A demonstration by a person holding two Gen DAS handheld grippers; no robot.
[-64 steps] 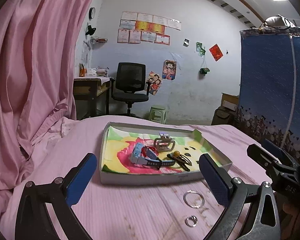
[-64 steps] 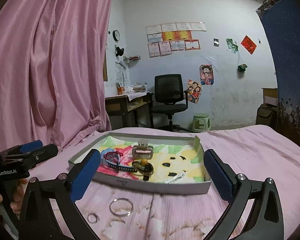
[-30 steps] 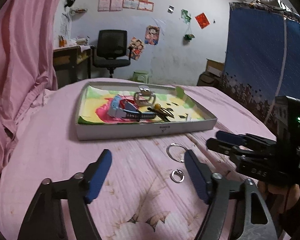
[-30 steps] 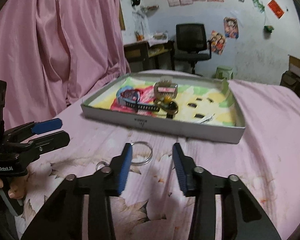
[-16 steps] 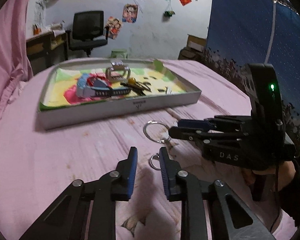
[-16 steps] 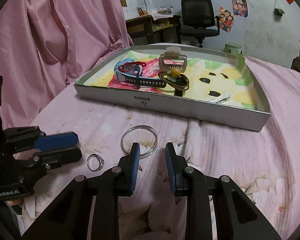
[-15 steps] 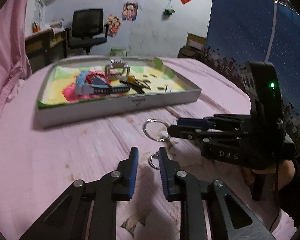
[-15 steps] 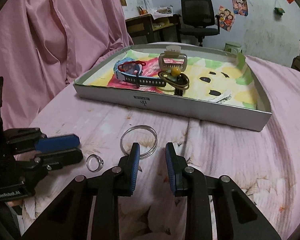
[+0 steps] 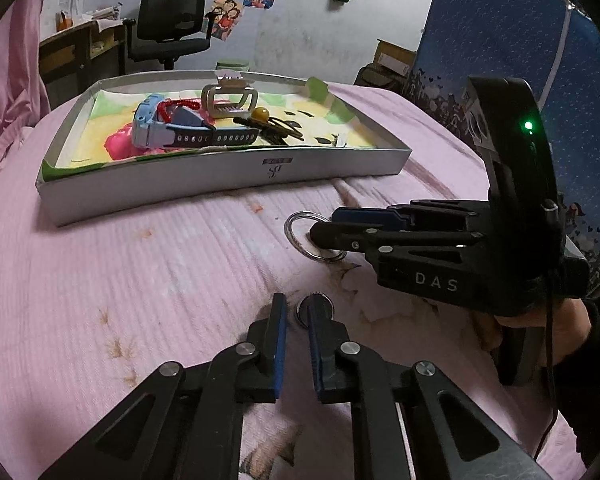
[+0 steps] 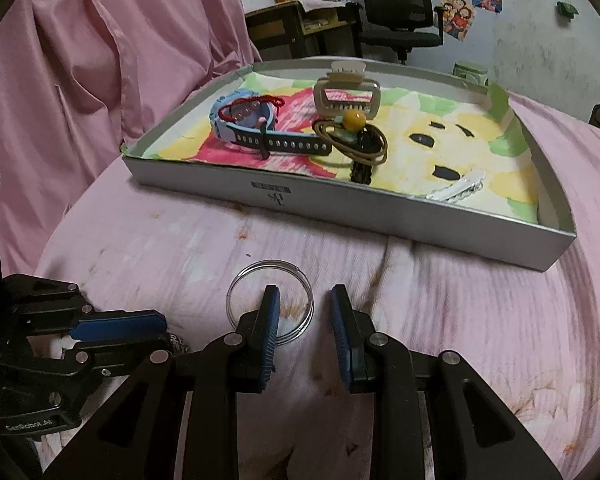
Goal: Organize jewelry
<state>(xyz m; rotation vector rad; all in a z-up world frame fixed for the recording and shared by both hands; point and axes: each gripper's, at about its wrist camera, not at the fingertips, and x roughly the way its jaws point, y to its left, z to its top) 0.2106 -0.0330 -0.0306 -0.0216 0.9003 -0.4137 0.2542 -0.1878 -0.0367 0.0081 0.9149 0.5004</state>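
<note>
Both grippers have dropped low since the earlier frame. Lower centre of the left view, the left gripper (image 9: 297, 314) is narrowed around the small ring (image 9: 315, 307), not visibly pinching. Right of it, the right gripper (image 10: 303, 309) straddles the large ring's (image 10: 270, 301) rim, still apart. Two rings remain on the pink cloth (image 9: 120, 280); the tray (image 9: 228, 172) holds one watch (image 9: 168, 128), one hair claw (image 9: 230, 100), among others.

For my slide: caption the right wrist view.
Right claw open astride a wire bangle before the jewelry tray.

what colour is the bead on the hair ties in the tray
Amber yellow; the bead shows best in the right wrist view.
</note>
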